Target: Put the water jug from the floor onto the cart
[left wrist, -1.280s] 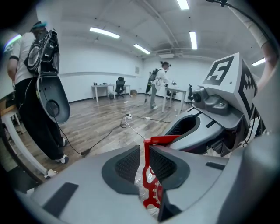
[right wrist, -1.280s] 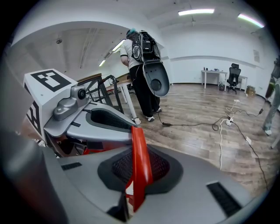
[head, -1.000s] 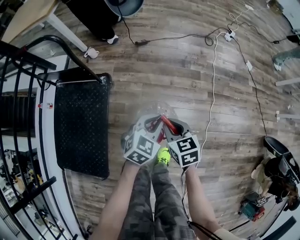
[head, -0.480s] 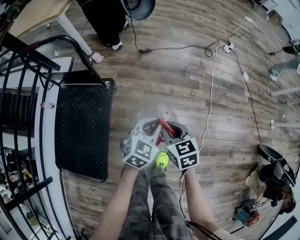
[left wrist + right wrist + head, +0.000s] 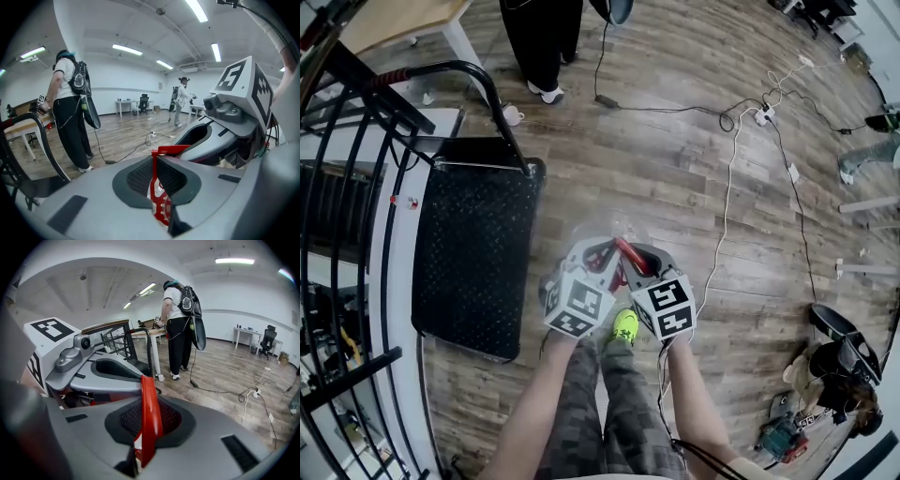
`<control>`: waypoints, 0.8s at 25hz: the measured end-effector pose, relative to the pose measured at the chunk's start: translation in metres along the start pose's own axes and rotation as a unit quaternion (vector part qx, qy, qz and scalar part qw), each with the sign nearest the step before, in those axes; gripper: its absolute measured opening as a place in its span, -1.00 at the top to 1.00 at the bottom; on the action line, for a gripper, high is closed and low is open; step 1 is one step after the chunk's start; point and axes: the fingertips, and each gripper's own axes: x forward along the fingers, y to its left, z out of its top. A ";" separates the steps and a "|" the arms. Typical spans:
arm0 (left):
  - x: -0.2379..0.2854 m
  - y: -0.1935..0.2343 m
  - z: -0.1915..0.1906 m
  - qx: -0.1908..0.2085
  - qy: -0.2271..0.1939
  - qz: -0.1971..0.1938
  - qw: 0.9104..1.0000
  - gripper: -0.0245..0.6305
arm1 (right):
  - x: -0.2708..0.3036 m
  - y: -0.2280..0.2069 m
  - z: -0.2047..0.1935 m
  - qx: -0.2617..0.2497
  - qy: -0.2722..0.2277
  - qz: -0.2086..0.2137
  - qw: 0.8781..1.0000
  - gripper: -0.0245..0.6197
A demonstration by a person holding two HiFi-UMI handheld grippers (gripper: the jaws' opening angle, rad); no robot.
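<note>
Above a plank floor (image 5: 675,169), in the head view, a clear water jug (image 5: 609,225) is held by its red handle (image 5: 623,251), with the left claw (image 5: 600,255) and the right claw (image 5: 637,261) pressed close together on either side of it. The jug is hung just below and ahead of both claws and is judged to be lifted clear of the boards, though its base cannot be made out. A black platform cart (image 5: 469,253) is parked just to the jug's left. The cart's deck is laid lengthwise away from the person, with its push-bar (image 5: 478,80) at the far end. The left claw is placed nearer the cart, so a sideways carry to the left is judged to be called for.

Seen in the left gripper view, the left jaws are shown clamped shut on the handle's red plastic (image 5: 159,187).

Seen in the right gripper view, the right jaws are likewise closed on the same handle (image 5: 149,423), and a bystander (image 5: 180,324) is pictured standing beyond.
</note>
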 end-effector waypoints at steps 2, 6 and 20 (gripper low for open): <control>-0.011 0.010 -0.002 -0.001 0.001 0.005 1.000 0.84 | 0.006 0.011 0.007 -0.007 0.002 0.004 1.000 0.78; -0.033 0.027 -0.006 -0.002 0.003 0.025 1.000 0.84 | 0.015 0.034 0.022 -0.011 -0.001 0.020 1.000 0.78; -0.094 0.110 -0.039 -0.059 0.012 0.127 0.990 0.84 | 0.080 0.104 0.067 -0.079 0.010 0.109 0.991 0.78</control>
